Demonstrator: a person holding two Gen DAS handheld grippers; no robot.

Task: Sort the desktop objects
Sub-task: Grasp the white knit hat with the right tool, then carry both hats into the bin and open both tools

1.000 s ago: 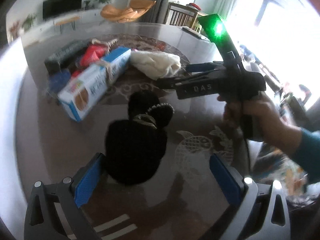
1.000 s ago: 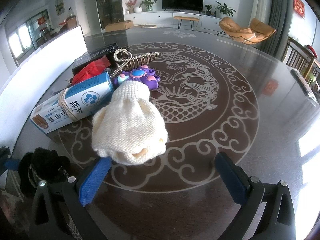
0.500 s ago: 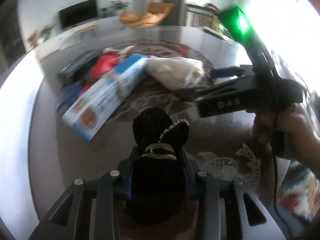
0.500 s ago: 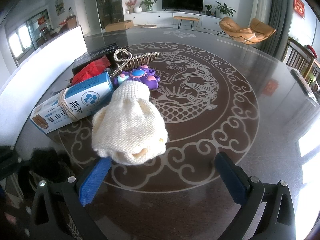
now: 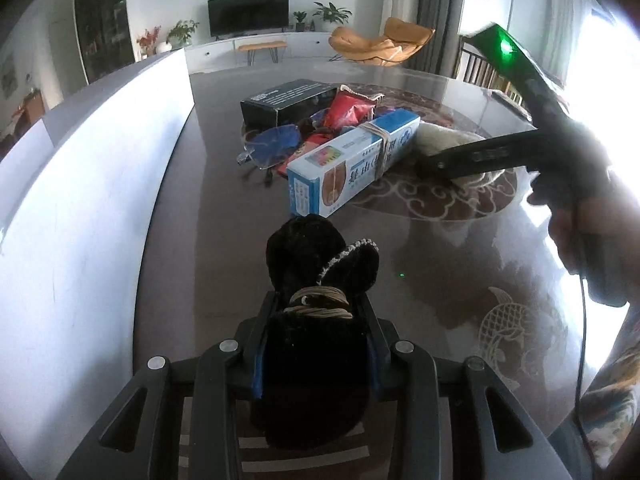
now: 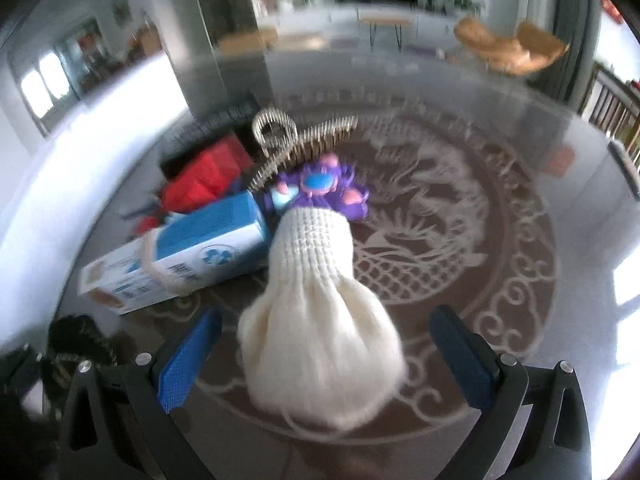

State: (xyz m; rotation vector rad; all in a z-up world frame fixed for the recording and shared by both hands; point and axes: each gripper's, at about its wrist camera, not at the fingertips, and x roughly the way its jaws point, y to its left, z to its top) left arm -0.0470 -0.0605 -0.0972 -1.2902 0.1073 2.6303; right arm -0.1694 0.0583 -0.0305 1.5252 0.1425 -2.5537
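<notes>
My left gripper is shut on a black knitted glove bundle tied with a cord, held over the dark table. My right gripper is open, its blue pads on either side of a cream knitted glove lying on the table; the pads do not touch it. The black bundle shows at the lower left of the right wrist view. The cream glove is partly hidden behind the right gripper's body in the left wrist view.
A blue-and-white box tied with a band lies ahead, also in the right wrist view. Behind it are a black box, red packets, blue glasses, a purple toy and a pearl hair claw. A white wall borders the table's left.
My left gripper closed on the black bundle and lifted it, swinging left. My right gripper moved forward so the cream glove now lies between its open pads.
</notes>
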